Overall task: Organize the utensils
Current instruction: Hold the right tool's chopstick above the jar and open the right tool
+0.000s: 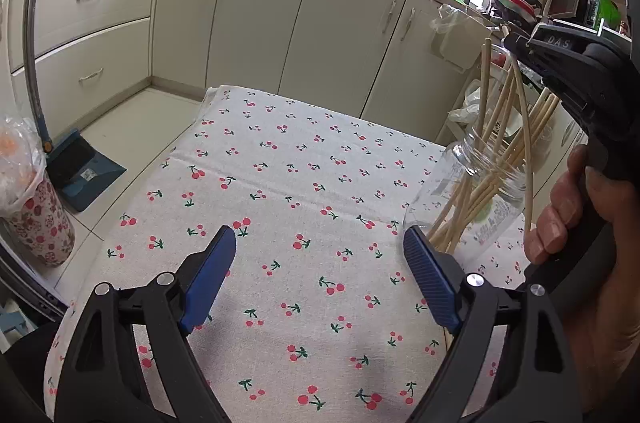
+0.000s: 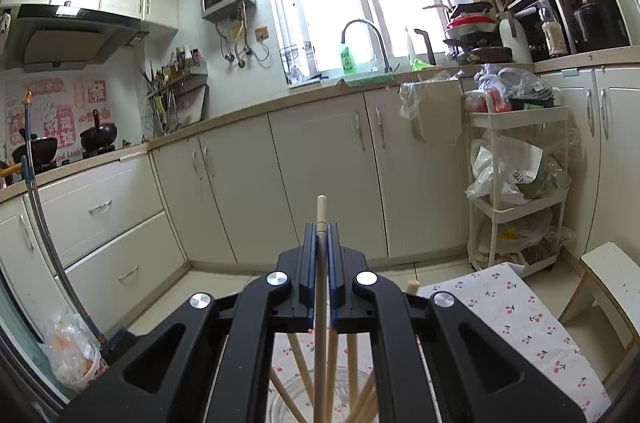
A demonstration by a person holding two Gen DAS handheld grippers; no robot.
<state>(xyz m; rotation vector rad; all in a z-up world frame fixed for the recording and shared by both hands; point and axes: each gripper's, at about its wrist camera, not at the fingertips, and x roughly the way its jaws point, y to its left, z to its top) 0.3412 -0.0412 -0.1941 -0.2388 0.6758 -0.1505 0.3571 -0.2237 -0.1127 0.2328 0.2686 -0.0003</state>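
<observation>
Starting at the left, the left gripper [image 1: 320, 263] hovers low over the cherry-print tablecloth [image 1: 280, 163] with its blue jaws spread wide and nothing between them. The stretch of cloth in front of it carries no loose utensils that I can see, which suggests the gathering is nearly finished.

Further right, near the cloth's right edge, stands a clear glass jar [image 1: 476, 199] already holding a fan of pale wooden chopsticks [image 1: 496, 111] leaning in several directions.

Above the jar, the right gripper [image 2: 319, 239] has its jaws closed on one more chopstick [image 2: 320, 211], held roughly upright with its lower end pointing down toward the jar's mouth. By my reading this one is on its way in; releasing it is what remains.

Whether its tip has already reached the jar bottom cannot be told: the gripper body hides the join in the right wrist view, and in the left wrist view it blends with the others. The jar's label is unreadable, and the cloth's right and near parts are cut off, so stray utensils there cannot be ruled out.
</observation>
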